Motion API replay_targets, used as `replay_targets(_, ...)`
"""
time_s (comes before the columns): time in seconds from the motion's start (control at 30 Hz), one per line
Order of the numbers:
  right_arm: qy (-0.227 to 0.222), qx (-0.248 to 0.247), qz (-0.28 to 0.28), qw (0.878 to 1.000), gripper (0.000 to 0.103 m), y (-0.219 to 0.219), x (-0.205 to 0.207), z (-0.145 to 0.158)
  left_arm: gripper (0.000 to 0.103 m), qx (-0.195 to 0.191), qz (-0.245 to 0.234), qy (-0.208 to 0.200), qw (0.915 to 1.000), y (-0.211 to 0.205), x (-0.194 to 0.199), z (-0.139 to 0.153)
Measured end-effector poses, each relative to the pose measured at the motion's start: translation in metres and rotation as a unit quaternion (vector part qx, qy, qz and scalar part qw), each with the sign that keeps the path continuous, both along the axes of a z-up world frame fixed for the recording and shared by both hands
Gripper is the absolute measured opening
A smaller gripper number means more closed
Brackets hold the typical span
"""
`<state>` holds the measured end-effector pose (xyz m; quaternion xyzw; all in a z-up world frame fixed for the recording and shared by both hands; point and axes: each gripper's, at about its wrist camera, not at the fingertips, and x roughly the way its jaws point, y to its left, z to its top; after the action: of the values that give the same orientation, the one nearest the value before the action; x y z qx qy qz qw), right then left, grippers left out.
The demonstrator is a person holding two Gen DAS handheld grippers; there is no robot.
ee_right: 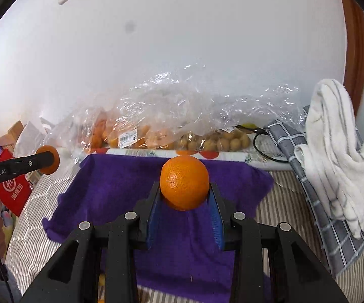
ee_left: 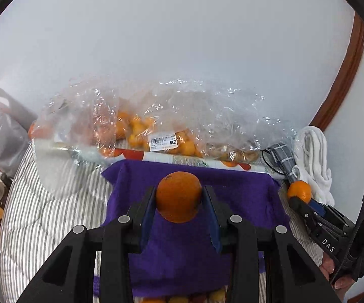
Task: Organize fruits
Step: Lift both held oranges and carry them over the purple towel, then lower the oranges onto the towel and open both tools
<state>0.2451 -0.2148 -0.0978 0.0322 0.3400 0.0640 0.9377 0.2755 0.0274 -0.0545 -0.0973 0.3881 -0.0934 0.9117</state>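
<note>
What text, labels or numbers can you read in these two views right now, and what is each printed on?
"DAS": white letters on the right gripper body, seen from the left wrist.
"GenRobot.AI": on the left gripper arm, its first letter cut off.
"7.20": price on the white barcode label on the clear plastic bag; the rest is too small.
Red packet: white Chinese characters, too blurred to read.

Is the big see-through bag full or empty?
Partly full. The clear bag lies crumpled behind the purple cloth, with orange fruit showing through its lower part; the top is just loose plastic.
</note>
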Motion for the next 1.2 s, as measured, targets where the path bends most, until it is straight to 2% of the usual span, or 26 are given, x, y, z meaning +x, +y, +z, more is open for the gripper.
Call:
replay_targets(0.2,0.018,0.0,-0.005,1.0,0.036,-0.005,0.023,-0.022,0.035,0.017,0.001,0.01,0.9998,-0.007,0.025,-0.023)
replay_targets(0.3,0.031,-0.003,-0.001,1.0,0.036,-0.005,0.03,-0.038,0.035,0.029,-0.005,0.031,0.9991,-0.01,0.035,-0.039)
replay_targets(0.63,0.067,-0.021,-0.014,0.997,0.036,-0.008,0.047,-0.071,0.035,0.046,-0.007,0.062,0.997,-0.014,0.048,-0.068)
replay_targets(1.03,0.1,-0.035,-0.023,0.994,0.036,-0.009,0.056,-0.092,0.035,0.076,0.007,0.097,0.9924,-0.017,0.056,-0.088)
replay_targets(1.2,0.099,-0.037,-0.023,0.994,0.036,-0.01,0.056,-0.093,0.035,0.083,0.009,0.112,0.9902,-0.019,0.058,-0.096)
